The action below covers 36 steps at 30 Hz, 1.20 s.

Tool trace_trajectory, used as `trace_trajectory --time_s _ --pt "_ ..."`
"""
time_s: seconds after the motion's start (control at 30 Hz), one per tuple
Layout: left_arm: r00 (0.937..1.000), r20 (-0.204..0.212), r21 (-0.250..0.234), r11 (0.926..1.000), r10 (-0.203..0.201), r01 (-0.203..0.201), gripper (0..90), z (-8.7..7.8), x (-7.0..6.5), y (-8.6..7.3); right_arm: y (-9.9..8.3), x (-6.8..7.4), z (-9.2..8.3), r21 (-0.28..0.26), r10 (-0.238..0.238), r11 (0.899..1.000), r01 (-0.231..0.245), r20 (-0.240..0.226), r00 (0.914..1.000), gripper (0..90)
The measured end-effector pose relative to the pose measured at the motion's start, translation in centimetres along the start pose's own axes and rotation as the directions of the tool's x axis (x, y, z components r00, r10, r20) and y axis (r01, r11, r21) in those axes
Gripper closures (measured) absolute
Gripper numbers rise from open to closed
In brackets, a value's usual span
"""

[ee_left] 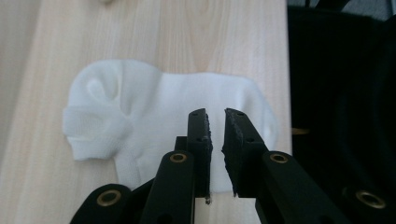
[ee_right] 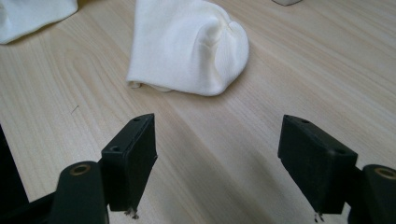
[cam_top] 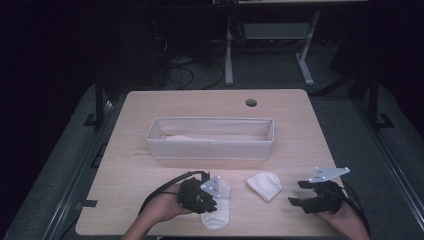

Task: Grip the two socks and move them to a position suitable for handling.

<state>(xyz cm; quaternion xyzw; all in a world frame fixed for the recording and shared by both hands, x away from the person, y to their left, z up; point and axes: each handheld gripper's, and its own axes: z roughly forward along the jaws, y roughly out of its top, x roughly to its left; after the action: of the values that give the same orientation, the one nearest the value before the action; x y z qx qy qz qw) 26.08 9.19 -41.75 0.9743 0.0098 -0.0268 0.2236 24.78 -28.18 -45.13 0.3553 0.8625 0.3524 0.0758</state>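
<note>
A flat white sock (cam_top: 216, 216) (ee_left: 154, 107) lies at the table's front edge, its toe toward the edge. My left gripper (cam_top: 209, 196) (ee_left: 215, 113) hovers just over it, jaws almost together with a slim gap and no cloth seen between them. A second white sock (cam_top: 264, 185) (ee_right: 191, 46), folded into a lump, rests to the right of the first. My right gripper (cam_top: 298, 193) (ee_right: 217, 135) stands open a short way right of that lump, low over bare wood. A corner of the flat sock (ee_right: 32, 14) appears at the right gripper view's top left.
A long white fabric bin (cam_top: 210, 148) stands across the middle of the wooden table (cam_top: 150, 175), with pale cloth inside. A cable hole (cam_top: 251, 102) sits at the back. Dark floor and desk legs lie beyond.
</note>
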Motion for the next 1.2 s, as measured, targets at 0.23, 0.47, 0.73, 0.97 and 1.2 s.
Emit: trace_trajectory --time_s 0.23,0.47,0.73,0.97,1.2 --pt "1.0 0.0 0.057 0.9984 -0.008 0.008 77.6 2.0 1.1 0.2 0.0 0.0 -0.1 -0.007 0.002 1.0 -0.002 -0.001 1.0 27.2" --pt "0.9996 -0.014 0.066 0.9975 -0.025 0.026 77.1 2.2 2.4 0.3 -0.1 0.0 -0.2 -0.007 0.002 1.0 -0.002 -0.005 1.0 28.2" --pt "0.9995 -0.024 0.058 0.9981 -0.021 0.023 77.0 2.5 3.8 0.9 0.1 0.1 0.0 0.002 -0.004 1.0 0.004 -0.013 0.9999 30.5" --pt "0.9993 -0.032 0.027 0.9994 -0.018 0.019 74.3 1.9 4.1 1.2 0.4 0.4 0.1 0.012 -0.012 1.0 0.013 -0.029 0.9995 33.1" --pt "0.9957 -0.08 -0.048 0.9979 -0.047 0.043 68.7 -0.7 3.3 0.4 1.3 1.0 0.2 0.019 -0.011 1.0 0.012 -0.045 0.9989 35.2"
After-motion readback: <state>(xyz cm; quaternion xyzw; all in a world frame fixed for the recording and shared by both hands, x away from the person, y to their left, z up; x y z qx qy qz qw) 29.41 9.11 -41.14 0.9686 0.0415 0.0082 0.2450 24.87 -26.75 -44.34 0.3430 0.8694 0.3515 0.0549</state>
